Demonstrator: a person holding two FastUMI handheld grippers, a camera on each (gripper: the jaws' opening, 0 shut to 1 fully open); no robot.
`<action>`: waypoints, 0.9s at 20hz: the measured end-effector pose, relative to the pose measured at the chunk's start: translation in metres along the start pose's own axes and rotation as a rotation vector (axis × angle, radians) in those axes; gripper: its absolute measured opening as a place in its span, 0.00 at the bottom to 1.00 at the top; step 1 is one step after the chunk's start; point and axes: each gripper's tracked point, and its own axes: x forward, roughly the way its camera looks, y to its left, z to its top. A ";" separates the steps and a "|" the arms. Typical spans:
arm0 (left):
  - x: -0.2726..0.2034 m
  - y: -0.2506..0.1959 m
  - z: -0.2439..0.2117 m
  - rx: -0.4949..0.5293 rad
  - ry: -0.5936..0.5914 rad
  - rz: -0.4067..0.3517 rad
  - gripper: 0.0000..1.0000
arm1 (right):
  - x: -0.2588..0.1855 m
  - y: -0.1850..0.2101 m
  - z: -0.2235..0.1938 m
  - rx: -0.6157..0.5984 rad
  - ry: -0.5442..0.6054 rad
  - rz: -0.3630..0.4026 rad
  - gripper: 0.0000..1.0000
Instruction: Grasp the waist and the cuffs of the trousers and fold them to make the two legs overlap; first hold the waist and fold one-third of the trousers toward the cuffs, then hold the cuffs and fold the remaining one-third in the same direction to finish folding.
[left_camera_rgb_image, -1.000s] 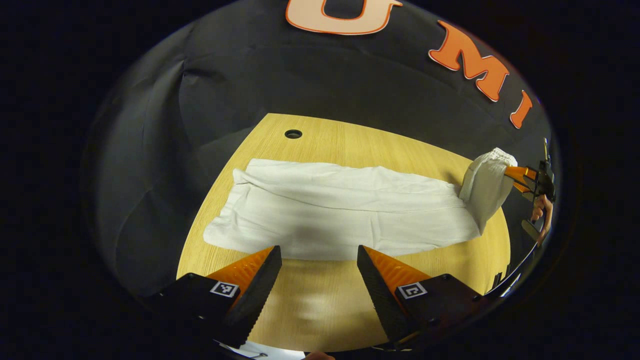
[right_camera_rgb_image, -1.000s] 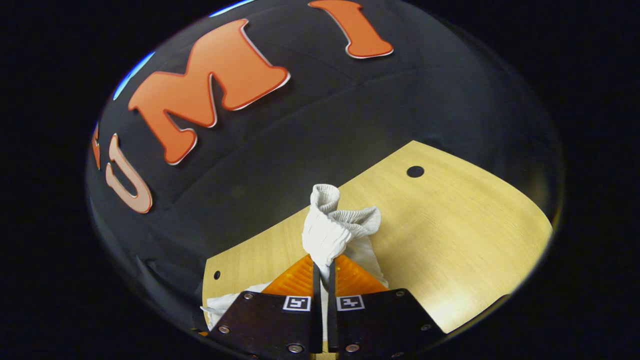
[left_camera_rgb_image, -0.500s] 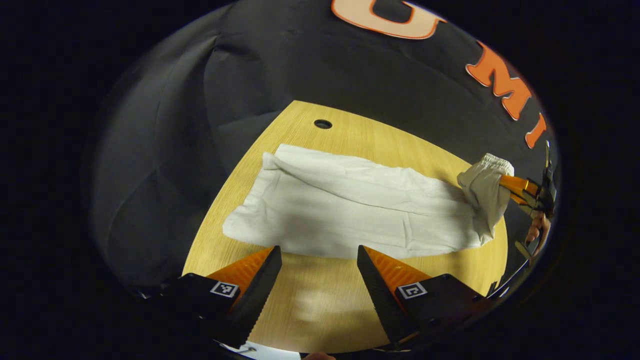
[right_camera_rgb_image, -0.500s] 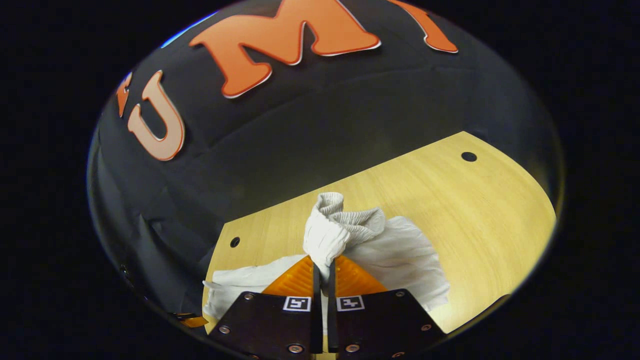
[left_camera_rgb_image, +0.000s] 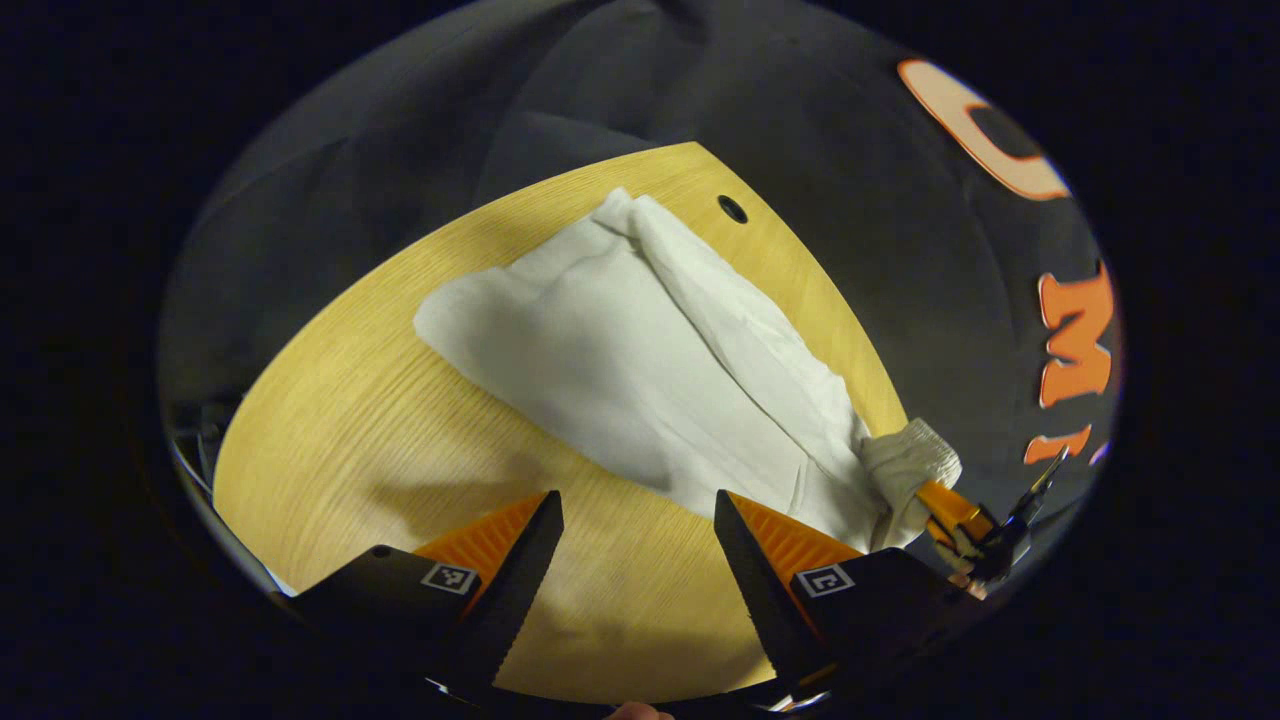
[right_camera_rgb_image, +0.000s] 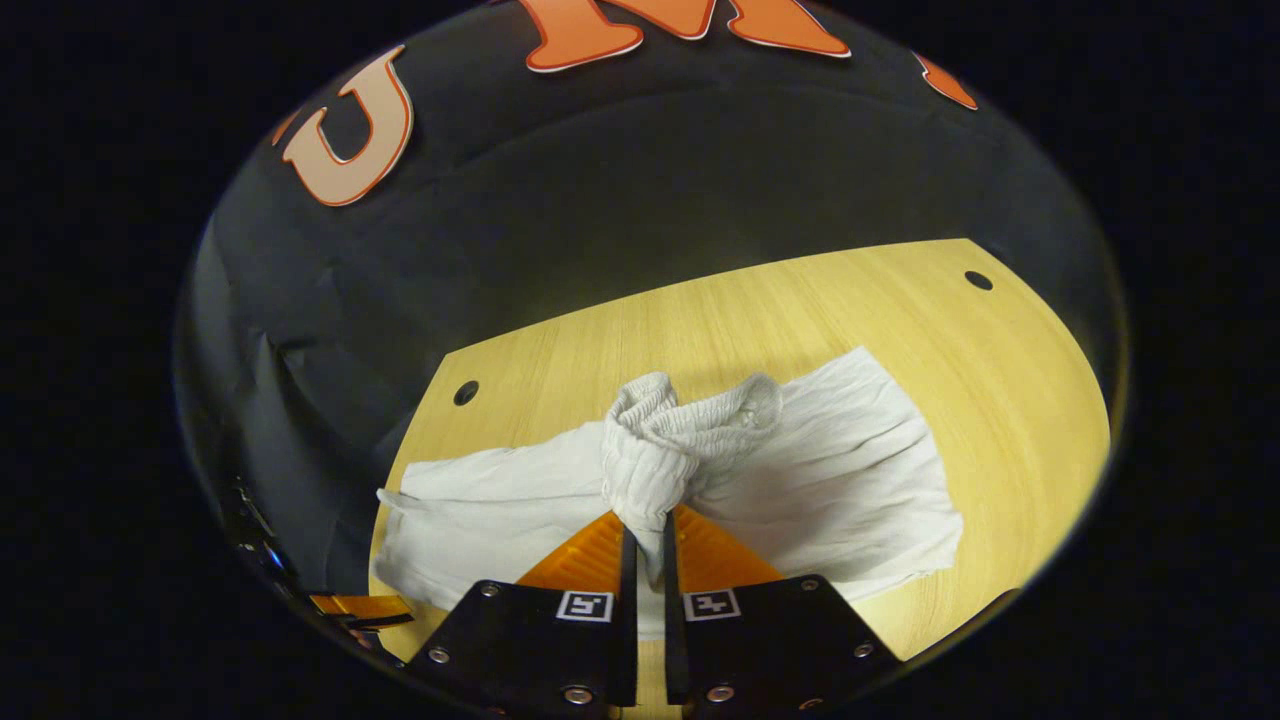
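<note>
Wooden table (left_camera_rgb_image: 360, 430) | one trousers (left_camera_rgb_image: 620, 340) | right hand-held gripper (right_camera_rgb_image: 648, 545) clamps waist (right_camera_rgb_image: 680, 430) | left hand-held gripper (left_camera_rgb_image: 638, 545) wide, empty

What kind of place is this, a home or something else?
Probably a recording booth, not a home: black cloth wall behind a bare wooden table, where white trousers lie for a folding task.

No readable text or numbers; square coded markers on fingers (left_camera_rgb_image: 520, 560) carry no legible characters
</note>
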 end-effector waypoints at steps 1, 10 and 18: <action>-0.002 0.003 0.006 -0.035 -0.005 -0.014 1.00 | -0.003 0.005 -0.006 0.006 0.026 0.014 0.18; -0.026 0.030 0.043 -0.228 -0.106 -0.131 0.99 | -0.027 0.036 -0.013 0.009 0.026 0.114 0.86; -0.011 0.025 0.078 -0.349 -0.204 -0.251 0.96 | -0.060 0.002 0.003 0.035 -0.031 0.049 0.95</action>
